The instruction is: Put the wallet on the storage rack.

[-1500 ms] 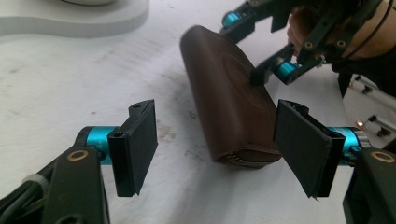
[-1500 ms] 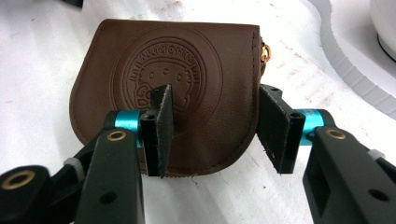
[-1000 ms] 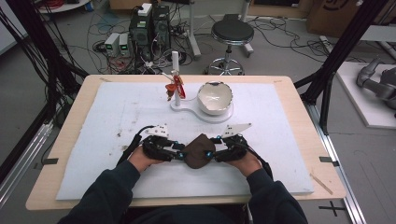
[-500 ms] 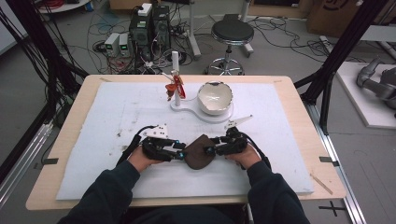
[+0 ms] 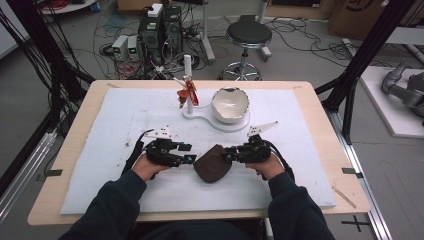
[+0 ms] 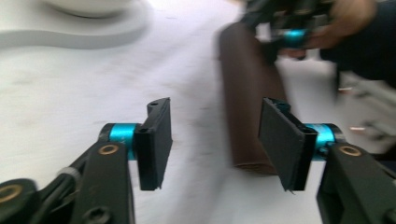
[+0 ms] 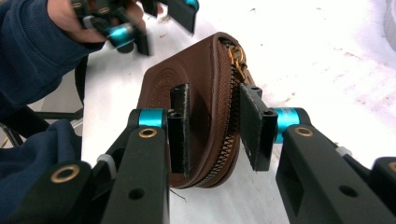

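Pouch (image 5: 212, 163) of brown leather lay on the white mat (image 5: 100, 150) near the table's front edge, between both hands. Right gripper (image 7: 212, 126) just closed in, clamped across the pouch's zipped edge, one pad on the leather face, the other against the zipper side. Left gripper (image 6: 212, 135) just opened, stood spread with mat showing between the pads, the pouch's end just beside one pad; touching or apart, impossible to tell through the blur. Farther back, white bowl (image 5: 229, 104) on a white stand (image 5: 200, 113). In the high view, pads of both grippers too small to make out.
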`<state>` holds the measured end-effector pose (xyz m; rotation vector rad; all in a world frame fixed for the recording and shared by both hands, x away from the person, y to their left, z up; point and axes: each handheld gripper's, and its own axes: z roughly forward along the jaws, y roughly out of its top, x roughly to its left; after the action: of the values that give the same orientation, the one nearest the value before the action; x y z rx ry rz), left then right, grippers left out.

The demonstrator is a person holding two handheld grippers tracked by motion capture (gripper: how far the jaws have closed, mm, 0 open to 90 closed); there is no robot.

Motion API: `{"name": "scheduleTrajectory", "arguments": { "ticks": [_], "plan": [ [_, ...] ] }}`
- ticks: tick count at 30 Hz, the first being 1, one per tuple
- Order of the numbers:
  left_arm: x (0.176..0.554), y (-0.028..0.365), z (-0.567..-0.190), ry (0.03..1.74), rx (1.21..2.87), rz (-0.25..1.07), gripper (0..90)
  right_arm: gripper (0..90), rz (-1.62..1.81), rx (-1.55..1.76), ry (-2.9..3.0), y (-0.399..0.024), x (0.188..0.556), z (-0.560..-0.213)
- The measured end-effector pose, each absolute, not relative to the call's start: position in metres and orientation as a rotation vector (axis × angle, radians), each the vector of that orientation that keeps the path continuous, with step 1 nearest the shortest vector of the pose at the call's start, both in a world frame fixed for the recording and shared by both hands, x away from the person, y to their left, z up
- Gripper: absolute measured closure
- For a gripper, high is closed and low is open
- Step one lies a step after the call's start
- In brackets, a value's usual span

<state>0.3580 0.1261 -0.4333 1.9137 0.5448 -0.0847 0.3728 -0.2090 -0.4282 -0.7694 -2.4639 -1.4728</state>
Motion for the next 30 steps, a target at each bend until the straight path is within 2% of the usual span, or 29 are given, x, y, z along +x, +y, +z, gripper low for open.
{"name": "scheduleTrajectory", "arguments": {
  "ticks": [2, 3, 4, 7, 8, 10, 11, 15, 16, 17, 18, 19, 23, 24, 25, 26, 27, 30],
  "plan": [
    [0.356, 0.121, -0.435, 0.527, 1.943, -0.090, 42.0, 67.7, -1.474, -0.765, -2.465, -0.209, 0.373, -0.428],
    [0.356, 0.119, -0.437, 0.522, 1.961, -0.093, 46.7, 67.7, -1.482, -0.750, -2.466, -0.209, 0.372, -0.427],
    [0.356, 0.118, -0.438, 0.514, 1.962, -0.102, 46.7, 67.7, -1.482, -0.750, -2.466, -0.209, 0.372, -0.427],
    [0.354, 0.117, -0.437, 0.456, 1.978, -0.101, 65.8, 64.5, -1.482, -0.748, -2.452, -0.210, 0.372, -0.427],
    [0.353, 0.118, -0.437, 0.438, 1.988, -0.087, 66.8, 62.0, -1.484, -0.743, -2.439, -0.210, 0.372, -0.427],
    [0.353, 0.118, -0.437, 0.416, 1.989, -0.078, 68.6, 49.7, -1.483, -0.739, -2.419, -0.207, 0.373, -0.429],
    [0.353, 0.118, -0.437, 0.401, 1.990, -0.069, 69.3, 46.2, -1.475, -0.733, -2.432, -0.203, 0.373, -0.431],
    [0.352, 0.117, -0.436, 0.385, 1.993, -0.050, 69.5, 46.3, -1.391, -0.709, -2.454, -0.192, 0.375, -0.438],
    [0.352, 0.118, -0.436, 0.398, 1.991, -0.054, 69.2, 49.0, -1.394, -0.703, -2.448, -0.192, 0.377, -0.439],
    [0.353, 0.118, -0.436, 0.421, 1.990, -0.049, 67.6, 52.2, -1.388, -0.702, -2.438, -0.193, 0.378, -0.437],
    [0.354, 0.119, -0.436, 0.457, 1.977, -0.042, 56.9, 56.0, -1.393, -0.709, -2.423, -0.194, 0.379, -0.436],
    [0.356, 0.121, -0.434, 0.488, 1.959, -0.029, 56.9, 59.2, -1.413, -0.701, -2.412, -0.195, 0.379, -0.434],
    [0.362, 0.141, -0.424, 0.617, 1.846, 0.068, 46.0, 69.4, -1.534, -0.687, -2.390, -0.205, 0.377, -0.423],
    [0.363, 0.147, -0.422, 0.651, 1.820, 0.096, 40.9, 70.3, -1.595, -0.710, -2.416, -0.209, 0.376, -0.419],
    [0.365, 0.153, -0.420, 0.677, 1.794, 0.121, 40.9, 70.3, -1.595, -0.710, -2.416, -0.209, 0.376, -0.419],
    [0.366, 0.159, -0.418, 0.700, 1.768, 0.146, 34.9, 70.5, -1.629, -0.732, -2.441, -0.213, 0.377, -0.414],
    [0.366, 0.164, -0.416, 0.719, 1.742, 0.172, 34.9, 70.5, -1.629, -0.732, -2.441, -0.213, 0.377, -0.414],
    [0.369, 0.179, -0.411, 0.762, 1.709, 0.250, 23.9, 70.5, -1.705, -0.772, -2.525, -0.217, 0.379, -0.400]
  ]
}}
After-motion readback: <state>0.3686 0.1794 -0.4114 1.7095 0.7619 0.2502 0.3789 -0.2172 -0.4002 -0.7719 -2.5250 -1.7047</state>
